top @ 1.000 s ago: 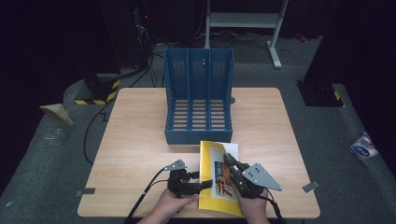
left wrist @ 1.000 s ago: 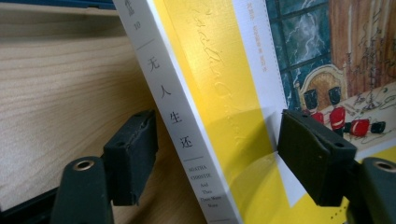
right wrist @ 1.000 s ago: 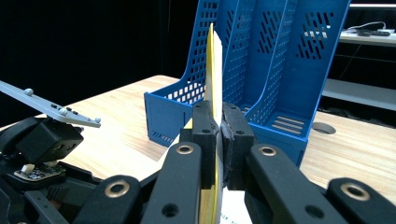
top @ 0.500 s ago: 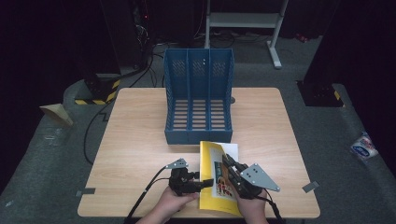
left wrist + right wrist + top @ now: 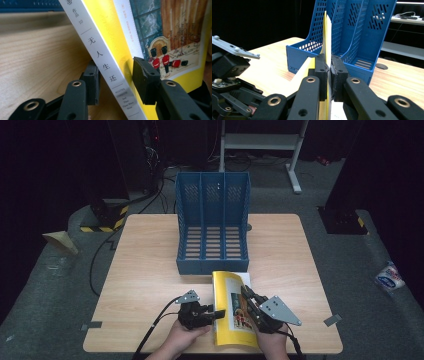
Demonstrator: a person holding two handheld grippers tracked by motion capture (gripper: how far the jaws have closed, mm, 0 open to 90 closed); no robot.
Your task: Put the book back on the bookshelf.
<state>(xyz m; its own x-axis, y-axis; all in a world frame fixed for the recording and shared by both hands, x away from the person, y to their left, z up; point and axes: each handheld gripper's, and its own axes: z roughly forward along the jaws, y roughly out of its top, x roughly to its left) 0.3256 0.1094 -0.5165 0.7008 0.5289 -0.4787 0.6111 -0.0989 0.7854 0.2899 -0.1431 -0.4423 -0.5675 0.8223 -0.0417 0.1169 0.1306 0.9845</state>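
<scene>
Our left claw (image 5: 115,82) has just been closing around the book (image 5: 232,307) spine, pads not yet tight, while our right claw (image 5: 329,72) stays clenched on its cover, book tilted up off the desk (image 5: 145,265) before the rack (image 5: 212,227), nearly ready to lift.

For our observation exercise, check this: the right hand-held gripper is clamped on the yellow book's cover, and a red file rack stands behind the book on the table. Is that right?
Not quite. The rack is blue, not red, as the high view and the right gripper view show. The rest holds: the right hand-held gripper is clamped on the yellow book's cover, and the rack stands behind the book on the table.
</scene>
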